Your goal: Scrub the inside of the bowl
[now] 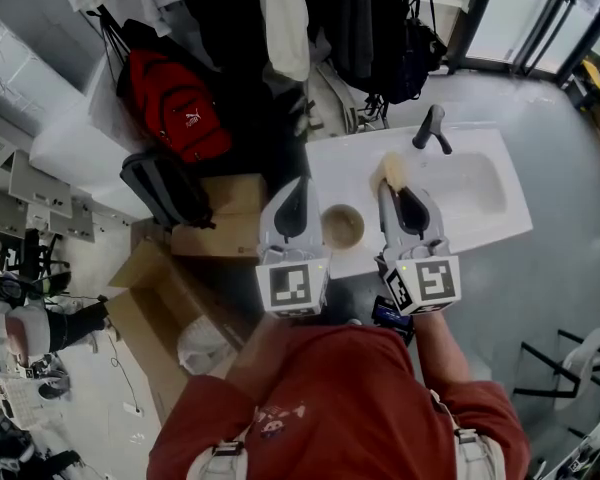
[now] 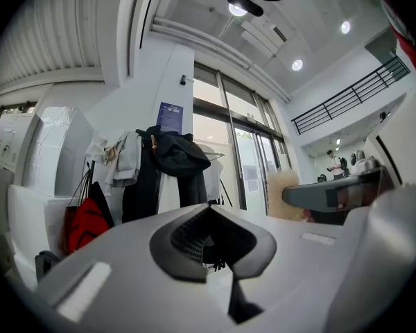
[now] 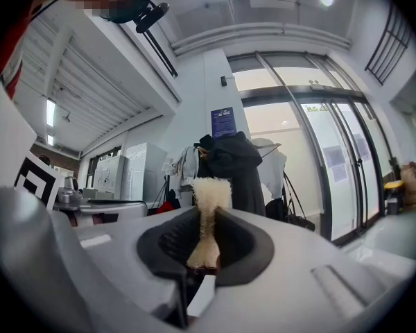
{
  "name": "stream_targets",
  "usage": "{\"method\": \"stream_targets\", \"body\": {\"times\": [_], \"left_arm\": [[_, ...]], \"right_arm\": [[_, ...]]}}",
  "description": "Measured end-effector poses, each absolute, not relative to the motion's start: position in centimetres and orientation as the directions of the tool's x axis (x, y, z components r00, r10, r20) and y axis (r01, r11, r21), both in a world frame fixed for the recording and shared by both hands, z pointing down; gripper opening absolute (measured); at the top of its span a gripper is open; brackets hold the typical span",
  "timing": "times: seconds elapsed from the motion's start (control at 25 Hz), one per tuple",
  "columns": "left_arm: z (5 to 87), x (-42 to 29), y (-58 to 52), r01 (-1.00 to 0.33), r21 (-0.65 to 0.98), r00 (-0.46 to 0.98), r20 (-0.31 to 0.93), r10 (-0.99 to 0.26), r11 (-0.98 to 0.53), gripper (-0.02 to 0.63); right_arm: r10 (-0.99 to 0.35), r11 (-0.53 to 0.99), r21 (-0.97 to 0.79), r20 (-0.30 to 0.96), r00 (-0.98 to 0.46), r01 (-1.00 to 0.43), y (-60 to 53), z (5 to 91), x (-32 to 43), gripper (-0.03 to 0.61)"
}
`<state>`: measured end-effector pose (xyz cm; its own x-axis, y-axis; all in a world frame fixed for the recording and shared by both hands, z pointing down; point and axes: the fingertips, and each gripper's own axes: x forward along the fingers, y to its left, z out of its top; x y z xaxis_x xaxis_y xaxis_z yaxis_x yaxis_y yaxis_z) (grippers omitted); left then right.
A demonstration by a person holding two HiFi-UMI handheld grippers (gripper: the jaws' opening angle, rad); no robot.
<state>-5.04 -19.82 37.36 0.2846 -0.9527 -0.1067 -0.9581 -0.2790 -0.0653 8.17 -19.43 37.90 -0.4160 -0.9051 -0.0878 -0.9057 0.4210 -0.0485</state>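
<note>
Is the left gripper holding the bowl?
No: the left gripper is shut on nothing, and the bowl sits on the counter beside it.

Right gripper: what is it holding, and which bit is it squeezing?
The right gripper holds a pale fuzzy sponge, pinched around its middle, with the fluffy end sticking out past the jaws. The left gripper is shut on nothing.

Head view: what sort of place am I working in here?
Likely an improvised wash station in an office or lab entrance hall: a white sink with faucet, hung coats beside a red backpack, and glass doors.
</note>
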Motion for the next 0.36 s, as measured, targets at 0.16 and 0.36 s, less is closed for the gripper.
{"method": "stream_targets", "body": {"times": [0.16, 0.36], "left_arm": [[37.42, -4.81, -19.97, -0.957, -0.061, 0.290, -0.103, -0.951, -0.285, 0.008], [37.56, -4.57, -19.94, -0.954, -0.078, 0.296, -0.107, -0.949, -0.289, 0.008]], "right_arm": [[-0.905, 0.420, -0.051, -0.096, -0.414, -0.906, -19.57, 37.81, 8.38, 0.052], [-0.903, 0.423, -0.045, -0.102, -0.417, -0.905, -19.51, 37.70, 8.41, 0.052]]}}
